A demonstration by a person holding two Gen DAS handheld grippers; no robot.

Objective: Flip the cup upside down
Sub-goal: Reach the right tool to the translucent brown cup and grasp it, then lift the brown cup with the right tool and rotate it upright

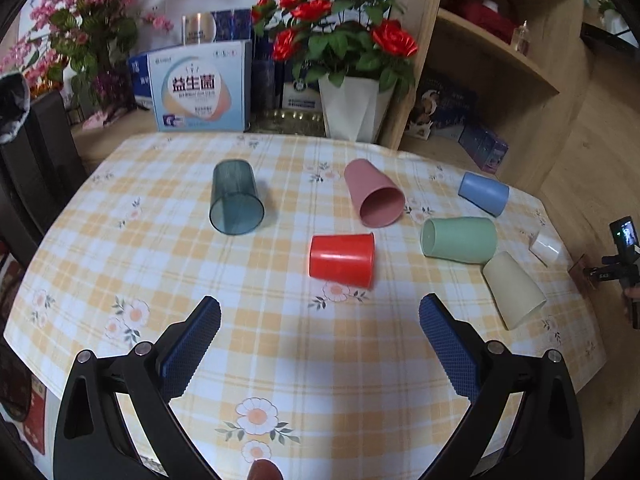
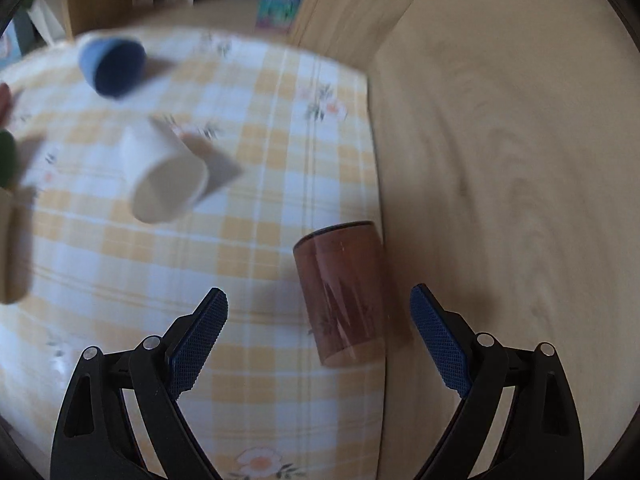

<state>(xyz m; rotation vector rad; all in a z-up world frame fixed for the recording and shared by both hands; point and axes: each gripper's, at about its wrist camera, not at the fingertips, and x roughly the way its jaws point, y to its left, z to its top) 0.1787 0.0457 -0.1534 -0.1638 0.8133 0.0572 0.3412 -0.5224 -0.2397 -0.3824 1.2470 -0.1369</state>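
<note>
Translucent brown plastic cup (image 2: 344, 292) on its side between wide-apart right gripper (image 2: 319, 316) fingers, white cup (image 2: 164, 172) beyond; left gripper (image 1: 320, 320) agape behind red cup (image 1: 342, 260).

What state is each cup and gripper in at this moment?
teal cup: on its side
pink cup: on its side
red cup: on its side
green cup: on its side
blue cup: on its side
cream cup: on its side
white cup: on its side
brown cup: on its side
left gripper: open, empty
right gripper: open, empty
</note>
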